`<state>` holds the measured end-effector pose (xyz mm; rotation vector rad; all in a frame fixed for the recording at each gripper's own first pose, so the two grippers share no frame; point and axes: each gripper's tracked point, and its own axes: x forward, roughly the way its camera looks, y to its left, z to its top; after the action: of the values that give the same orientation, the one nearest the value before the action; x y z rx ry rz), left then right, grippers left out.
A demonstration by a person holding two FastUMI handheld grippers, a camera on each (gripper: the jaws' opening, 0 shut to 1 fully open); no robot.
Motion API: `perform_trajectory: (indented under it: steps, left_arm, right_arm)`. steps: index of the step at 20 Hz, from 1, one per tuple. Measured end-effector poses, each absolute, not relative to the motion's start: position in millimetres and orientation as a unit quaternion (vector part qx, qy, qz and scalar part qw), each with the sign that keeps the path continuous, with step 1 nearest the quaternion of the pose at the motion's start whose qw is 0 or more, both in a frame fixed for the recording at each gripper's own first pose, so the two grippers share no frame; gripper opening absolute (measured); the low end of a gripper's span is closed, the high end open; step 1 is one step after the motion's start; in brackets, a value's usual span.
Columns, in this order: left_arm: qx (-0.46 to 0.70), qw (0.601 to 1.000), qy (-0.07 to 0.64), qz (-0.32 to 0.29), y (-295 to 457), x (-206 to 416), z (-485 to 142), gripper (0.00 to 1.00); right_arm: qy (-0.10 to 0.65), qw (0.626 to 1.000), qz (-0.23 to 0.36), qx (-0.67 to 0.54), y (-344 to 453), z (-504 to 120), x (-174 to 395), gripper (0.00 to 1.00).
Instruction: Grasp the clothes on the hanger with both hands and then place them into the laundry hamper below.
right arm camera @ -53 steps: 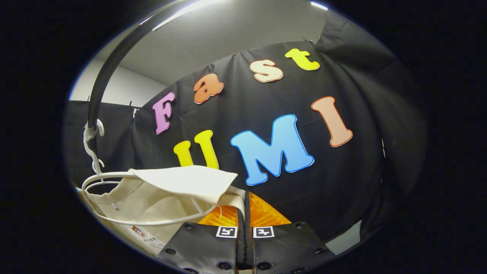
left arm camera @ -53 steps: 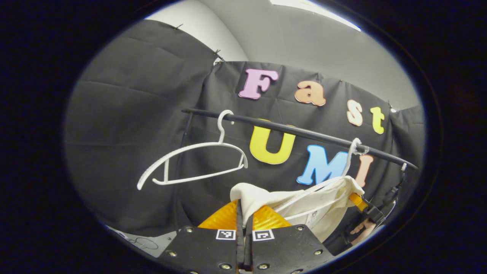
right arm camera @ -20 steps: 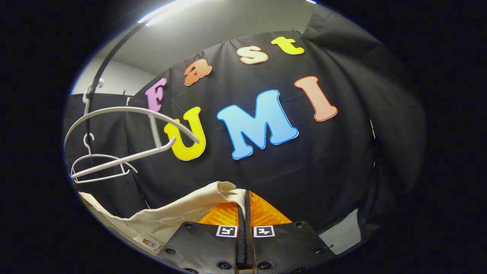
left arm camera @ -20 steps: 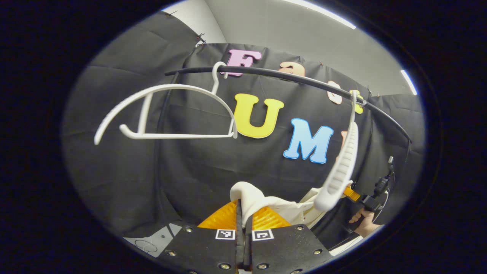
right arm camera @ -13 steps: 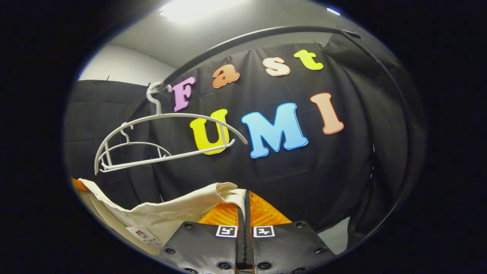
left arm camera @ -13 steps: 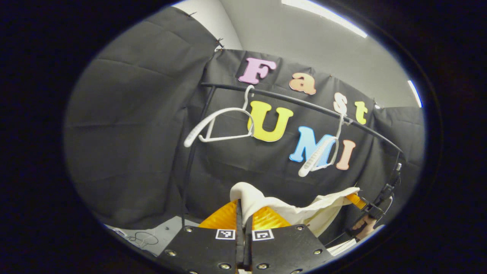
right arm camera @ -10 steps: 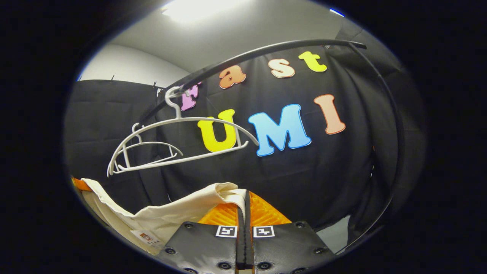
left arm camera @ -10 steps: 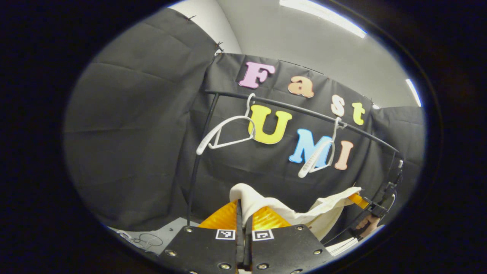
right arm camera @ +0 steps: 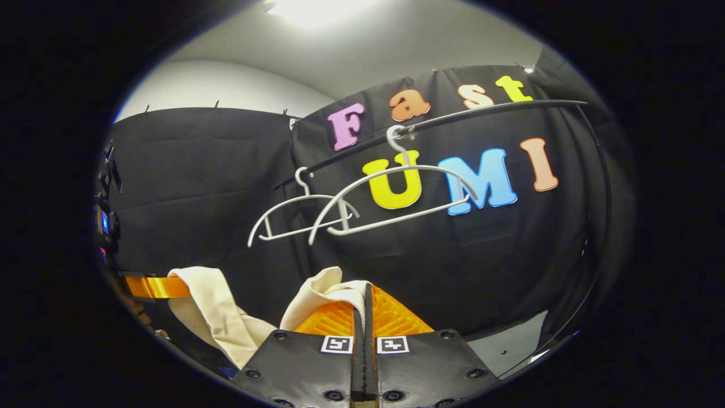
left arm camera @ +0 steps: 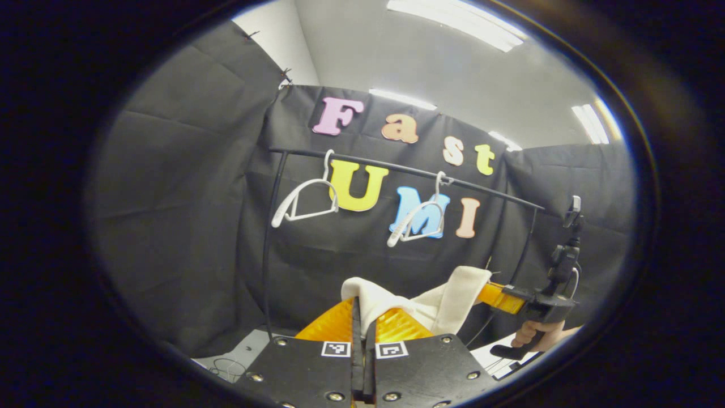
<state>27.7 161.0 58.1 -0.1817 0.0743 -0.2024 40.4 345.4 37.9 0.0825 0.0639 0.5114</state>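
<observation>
a fold of the cream garment is pinched between the closed orange ribbed fingers of the left gripper; its other end is clamped likewise by the right gripper. the soft, limp cloth sags between them, clear of the thin white plastic hangers on the black rail ahead and above. the hamper, judged below, cannot be made out.

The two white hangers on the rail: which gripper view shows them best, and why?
The right gripper view: the near hanger and the far hanger appear large, their full outlines traceable, though they overlap. The left gripper view shows them smaller and farther off, hanging apart on the rail above the cream garment.
</observation>
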Motion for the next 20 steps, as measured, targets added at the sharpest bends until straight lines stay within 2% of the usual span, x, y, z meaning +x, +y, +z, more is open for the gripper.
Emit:
perform_trajectory:
  steps: [2,7,13,20]
  left_arm:
    - [-0.096,0.987,0.035,-0.122,158.2,24.1,46.1,0.01]
    - [-0.132,0.974,0.098,-0.155,147.4,15.8,-35.2,0.01]
    - [-0.122,0.969,0.162,-0.14,153.3,18.1,-162.3,0.01]
    - [-0.107,0.957,0.253,-0.095,151.9,29.2,-333.9,0.01]
  right_arm:
    - [0.048,0.965,0.257,0.018,357.9,17.6,20.5,0.01]
    - [0.132,0.957,0.256,0.018,370.5,-66.2,-7.0,0.01]
    - [0.225,0.943,0.246,0.001,367.1,-164.0,-5.6,0.01]
    - [0.337,0.91,0.24,-0.032,348.1,-320.7,5.4,0.01]
